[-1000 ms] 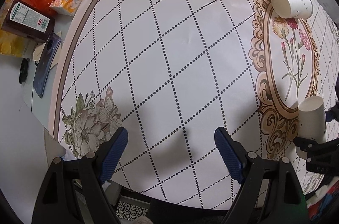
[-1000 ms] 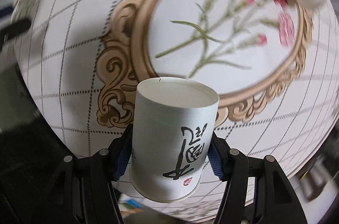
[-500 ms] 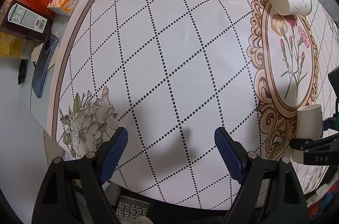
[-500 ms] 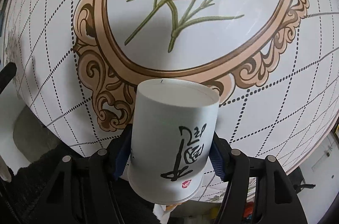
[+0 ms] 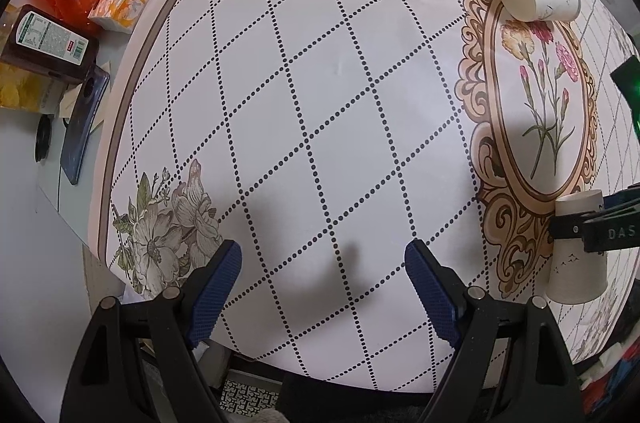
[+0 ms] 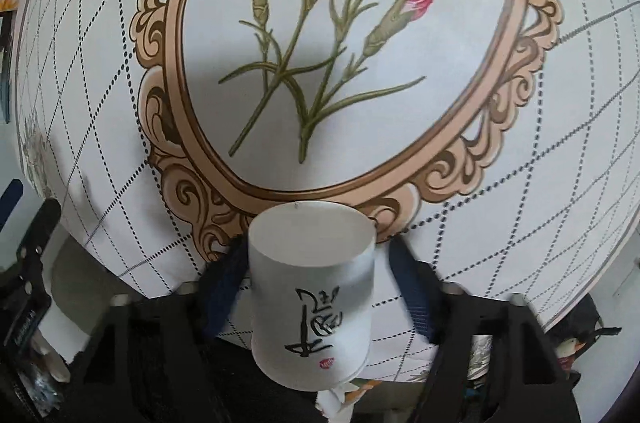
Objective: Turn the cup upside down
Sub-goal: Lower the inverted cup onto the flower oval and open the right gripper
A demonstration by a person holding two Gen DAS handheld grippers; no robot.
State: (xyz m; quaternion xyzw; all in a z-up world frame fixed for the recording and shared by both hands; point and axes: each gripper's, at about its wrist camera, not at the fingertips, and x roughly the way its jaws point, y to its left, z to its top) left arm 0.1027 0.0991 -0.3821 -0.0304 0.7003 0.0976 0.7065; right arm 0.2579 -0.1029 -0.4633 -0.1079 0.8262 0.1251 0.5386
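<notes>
Lowered closer to the worktop (image 6: 520, 183) since earlier, the right gripper (image 6: 316, 287) jaws now spread beside the inverted white cup (image 6: 312, 295), apparently releasing; next, withdraw clear.

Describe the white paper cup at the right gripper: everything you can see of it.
The white paper cup is plain and slightly tapered, with black brush calligraphy and a small red seal mark on its side. It sits between the right gripper fingers. A strip of tablecloth shows between the cup and one finger; contact at the other is blurred. From the left wrist view it stands narrow end up, wide rim down, beside the printed scroll frame near the table edge.
</notes>
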